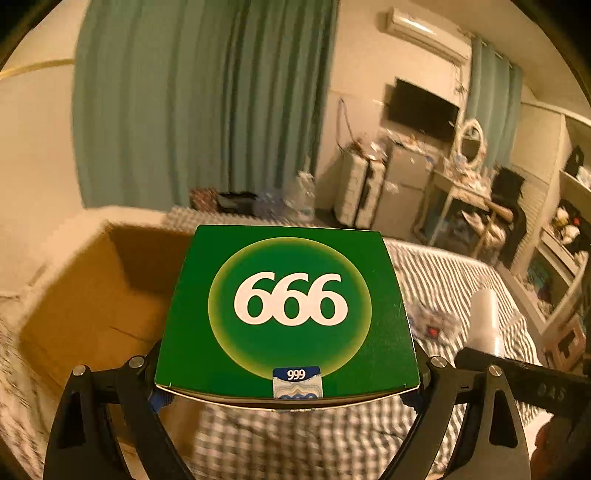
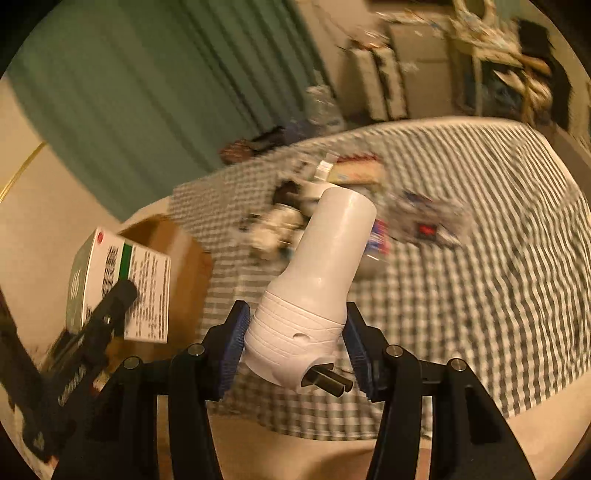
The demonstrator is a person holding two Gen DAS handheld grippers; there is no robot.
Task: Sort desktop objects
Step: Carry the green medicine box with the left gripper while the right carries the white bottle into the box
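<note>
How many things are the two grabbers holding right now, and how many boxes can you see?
Green medicine box, held in the left gripper: 1
White plug-in device, held in the right gripper: 1
Open cardboard box on the checked cloth: 1
The blurred pile on the cloth is too unclear to count.
Total: 3

Teal curtains (image 1: pixel 199 103), wall television (image 1: pixel 421 110), air conditioner (image 1: pixel 424 33)

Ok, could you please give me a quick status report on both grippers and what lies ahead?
Left gripper shut on green 999 box. Right gripper shut on white plug-in device. Open cardboard box ahead-left. Nothing seen blocking.
</note>
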